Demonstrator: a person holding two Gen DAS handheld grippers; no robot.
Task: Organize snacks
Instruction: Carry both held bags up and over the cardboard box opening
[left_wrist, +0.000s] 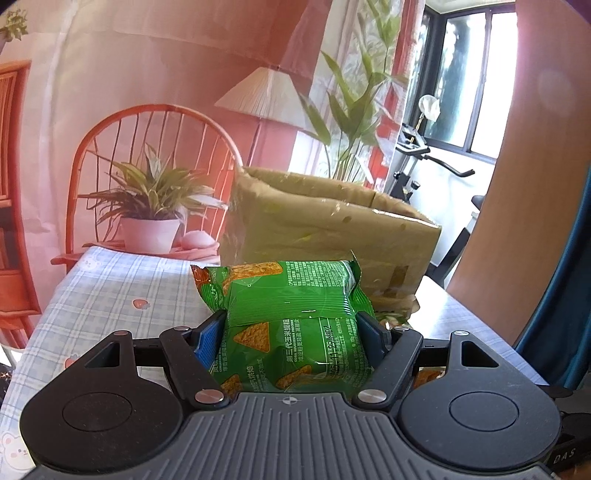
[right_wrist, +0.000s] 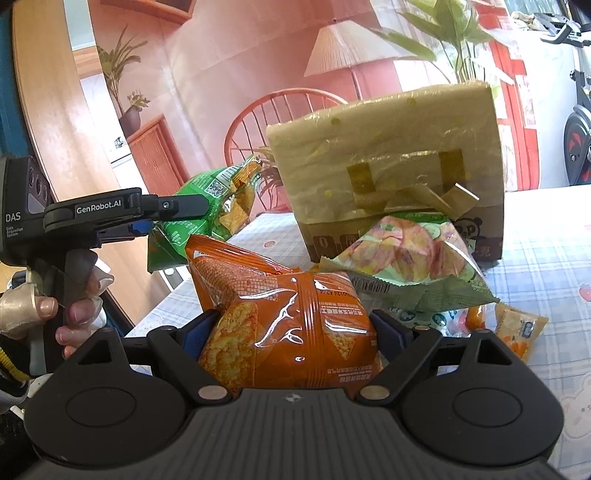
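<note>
We grip a green chip bag in our left gripper and an orange one in our right gripper, near the cardboard box.

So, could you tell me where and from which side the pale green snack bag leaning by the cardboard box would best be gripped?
Probably the pale green snack bag is best pinched across its puffed middle, coming from the near side. It leans against the cardboard box, which blocks the far side, and its flat crimped ends look slippery. Both grippers are full now.
</note>
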